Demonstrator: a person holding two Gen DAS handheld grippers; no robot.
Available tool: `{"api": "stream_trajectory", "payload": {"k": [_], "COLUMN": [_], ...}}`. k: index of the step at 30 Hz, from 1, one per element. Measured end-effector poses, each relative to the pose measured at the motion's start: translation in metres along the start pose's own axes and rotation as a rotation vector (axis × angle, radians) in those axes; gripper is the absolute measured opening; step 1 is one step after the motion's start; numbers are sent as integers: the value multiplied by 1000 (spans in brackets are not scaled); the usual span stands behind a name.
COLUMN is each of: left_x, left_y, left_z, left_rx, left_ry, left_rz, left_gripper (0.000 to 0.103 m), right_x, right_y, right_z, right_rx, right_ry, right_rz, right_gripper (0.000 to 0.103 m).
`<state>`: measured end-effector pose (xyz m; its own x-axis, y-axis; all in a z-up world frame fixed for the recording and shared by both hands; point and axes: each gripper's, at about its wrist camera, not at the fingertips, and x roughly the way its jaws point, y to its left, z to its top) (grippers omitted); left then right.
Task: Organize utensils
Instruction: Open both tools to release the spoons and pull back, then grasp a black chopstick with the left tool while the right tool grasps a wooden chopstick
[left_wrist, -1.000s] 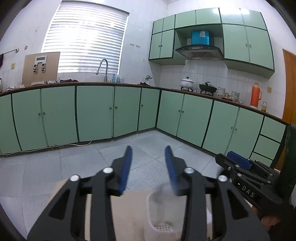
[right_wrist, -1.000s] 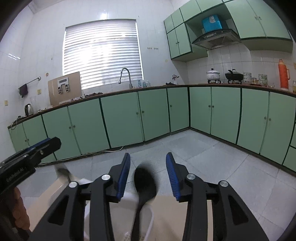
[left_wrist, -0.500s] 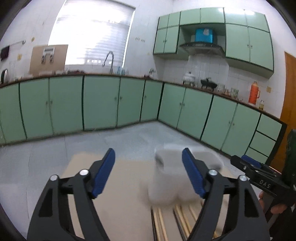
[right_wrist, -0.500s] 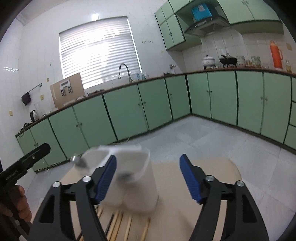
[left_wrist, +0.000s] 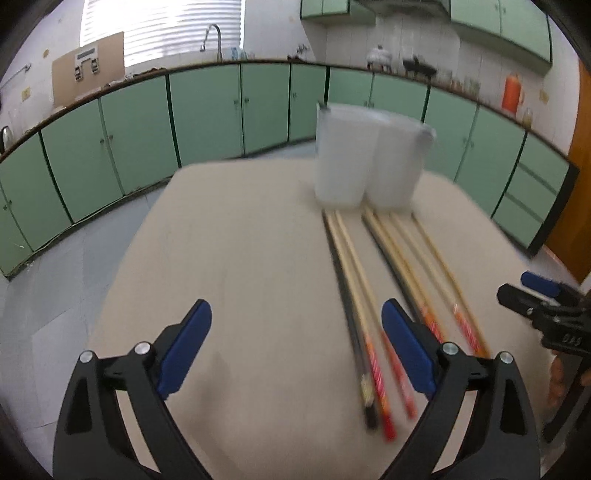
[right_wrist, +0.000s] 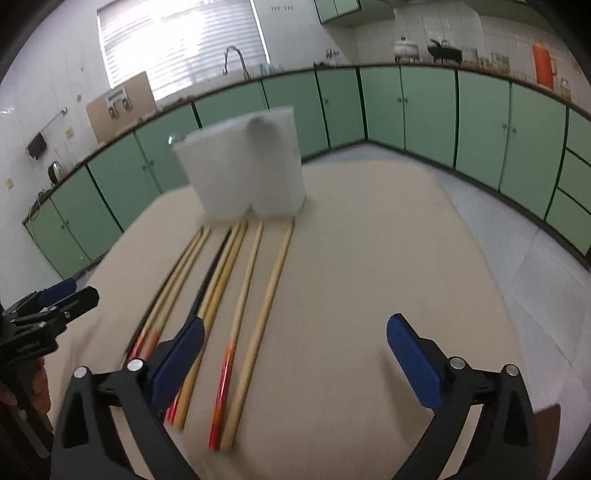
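Note:
A white two-compartment utensil holder (left_wrist: 369, 162) stands at the far side of the beige table (left_wrist: 240, 258); it also shows in the right wrist view (right_wrist: 243, 173), with a dark spoon head (right_wrist: 260, 127) at its rim. Several chopsticks (left_wrist: 388, 280) lie in a row in front of it, wooden ones with red ends and a dark one; they also show in the right wrist view (right_wrist: 236, 295). My left gripper (left_wrist: 295, 347) is open and empty, left of the chopsticks. My right gripper (right_wrist: 295, 362) is open and empty, with the chopsticks under its left finger.
Green kitchen cabinets (left_wrist: 147, 122) run along the walls behind the table, across a grey tiled floor (right_wrist: 517, 221). The right gripper shows at the right edge of the left wrist view (left_wrist: 546, 317); the left gripper shows at the left edge of the right wrist view (right_wrist: 44, 310).
Both grippers have opened wide and pulled back from over the holder. The holder now stands farther off, and the row of chopsticks has come into view.

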<state>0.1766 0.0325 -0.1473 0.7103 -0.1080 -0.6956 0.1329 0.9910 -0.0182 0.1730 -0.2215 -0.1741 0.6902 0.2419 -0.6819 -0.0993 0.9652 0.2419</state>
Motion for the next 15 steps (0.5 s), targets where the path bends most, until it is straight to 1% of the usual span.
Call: {"api": "stream_trajectory", "payload": {"k": [3, 6, 11, 15], "left_x": [-5, -13, -15, -12], "left_y": [-3, -7, -11, -13], "left_z": [-13, -28, -43, -50], "left_rx": [18, 41, 51, 54], "left_ry": [34, 60, 96, 118], "left_rz": [3, -4, 5, 8], "left_gripper": [92, 92, 92, 92], "right_x": [-4, -13, -21, -22], "right_y": [0, 2, 1, -1], "right_z": [-14, -25, -39, -44], "right_rx": [-4, -24, -8, 1], "right_ry": [32, 38, 57, 68], "right_rz": [-4, -13, -17, -24], "right_gripper": [97, 97, 97, 91]}}
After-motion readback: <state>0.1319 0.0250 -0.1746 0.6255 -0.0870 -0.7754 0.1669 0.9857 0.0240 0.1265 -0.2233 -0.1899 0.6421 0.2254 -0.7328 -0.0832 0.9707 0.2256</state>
